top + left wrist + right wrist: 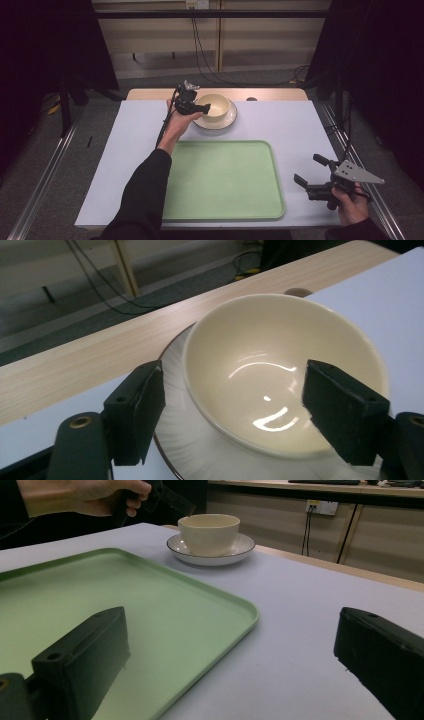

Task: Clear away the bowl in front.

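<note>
The cream bowl (216, 106) sits upright, mouth up, on a white saucer (227, 121) at the bench's (300, 125) far edge. The left claw (204, 108) straddles its near rim, jaws open, not gripping. The right claw (309, 172) hovers open beside the green tray (225, 200).

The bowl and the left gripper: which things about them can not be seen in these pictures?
- Contact of left gripper with bowl: too small in the high view.
- Bowl's near wall and plate below: cut off by the left gripper view's bottom edge.
- Left gripper's tips: off the right gripper view's top edge.
</note>
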The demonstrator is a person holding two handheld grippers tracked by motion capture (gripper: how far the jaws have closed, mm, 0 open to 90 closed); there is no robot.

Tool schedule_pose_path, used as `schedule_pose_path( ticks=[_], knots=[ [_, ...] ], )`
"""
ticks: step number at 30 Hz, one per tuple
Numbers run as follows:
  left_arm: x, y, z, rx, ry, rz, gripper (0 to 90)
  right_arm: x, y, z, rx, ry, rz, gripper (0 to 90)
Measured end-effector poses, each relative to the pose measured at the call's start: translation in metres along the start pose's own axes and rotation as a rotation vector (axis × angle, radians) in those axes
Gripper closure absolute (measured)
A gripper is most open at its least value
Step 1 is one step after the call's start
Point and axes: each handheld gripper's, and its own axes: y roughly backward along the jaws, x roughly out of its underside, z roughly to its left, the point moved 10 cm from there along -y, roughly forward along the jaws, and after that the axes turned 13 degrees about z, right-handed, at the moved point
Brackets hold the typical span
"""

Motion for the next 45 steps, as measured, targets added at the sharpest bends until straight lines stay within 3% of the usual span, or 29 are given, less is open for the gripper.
schedule_pose_path(
  ticks=[2, 3, 4, 6, 7, 12, 13, 14, 15, 17, 21, 24, 26, 30, 35, 43, 44, 45],
  knots=[
    [-0.001, -0.004, 0.001, -0.002, 0.007, 0.004, 24.2, 0.000, 0.000, 0.000, 0.000, 0.001, 0.000, 1.0],
    [-0.001, -0.008, 0.004, -0.007, 0.018, 0.029, 24.0, 0.000, 0.000, 0.000, 0.000, 0.000, 0.002, 1.0],
    [-0.001, -0.010, 0.004, 0.015, 0.044, 0.039, 24.5, 0.000, 0.000, 0.000, 0.002, 0.004, 0.001, 1.0],
    [0.000, -0.016, 0.006, 0.002, 0.049, 0.064, 25.1, 0.001, -0.001, 0.002, -0.005, 0.004, 0.007, 1.0],
    [0.000, -0.020, 0.005, 0.016, 0.067, 0.065, 25.5, 0.002, -0.002, 0.001, -0.004, 0.009, 0.011, 1.0],
    [0.009, -0.031, 0.006, 0.016, 0.058, 0.136, 28.8, 0.002, -0.002, 0.000, 0.000, 0.010, 0.008, 1.0],
    [0.010, -0.032, 0.008, -0.016, 0.062, 0.145, 29.1, 0.002, -0.002, 0.001, 0.001, 0.010, 0.012, 0.9],
    [0.010, -0.032, 0.008, -0.016, 0.062, 0.145, 29.0, 0.002, -0.002, 0.001, 0.001, 0.010, 0.012, 0.9],
    [0.014, -0.035, 0.007, 0.010, 0.064, 0.169, 30.1, 0.002, -0.002, 0.001, -0.002, 0.013, 0.013, 1.0],
    [0.016, -0.037, 0.007, 0.003, 0.069, 0.189, 32.3, 0.002, -0.002, 0.000, 0.000, 0.015, 0.014, 1.0],
    [0.017, -0.041, 0.005, 0.032, 0.096, 0.201, 34.9, 0.002, -0.002, 0.000, 0.004, 0.013, 0.011, 1.0],
    [0.019, -0.043, 0.002, 0.037, 0.079, 0.232, 35.5, 0.003, -0.003, 0.000, 0.006, 0.017, 0.016, 0.9],
    [0.020, -0.044, 0.000, 0.057, 0.090, 0.244, 36.1, 0.003, -0.004, 0.000, 0.005, 0.027, 0.016, 1.0],
    [0.019, -0.045, -0.002, 0.065, 0.090, 0.245, 45.4, 0.003, -0.003, 0.000, 0.003, 0.018, 0.017, 1.0],
    [0.020, -0.047, -0.002, 0.058, 0.148, 0.246, 54.2, 0.003, -0.003, 0.000, 0.001, 0.015, 0.017, 1.0],
    [0.021, -0.045, -0.001, 0.080, 0.179, 0.274, 66.4, 0.002, -0.002, 0.000, 0.001, 0.015, 0.006, 1.0],
    [0.022, -0.046, -0.002, 0.096, 0.205, 0.280, 69.3, 0.002, -0.003, 0.000, 0.005, 0.018, 0.006, 1.0],
    [0.022, -0.045, -0.001, 0.094, 0.206, 0.282, 70.2, 0.003, -0.003, 0.001, 0.000, 0.016, 0.012, 1.0]
  ],
)
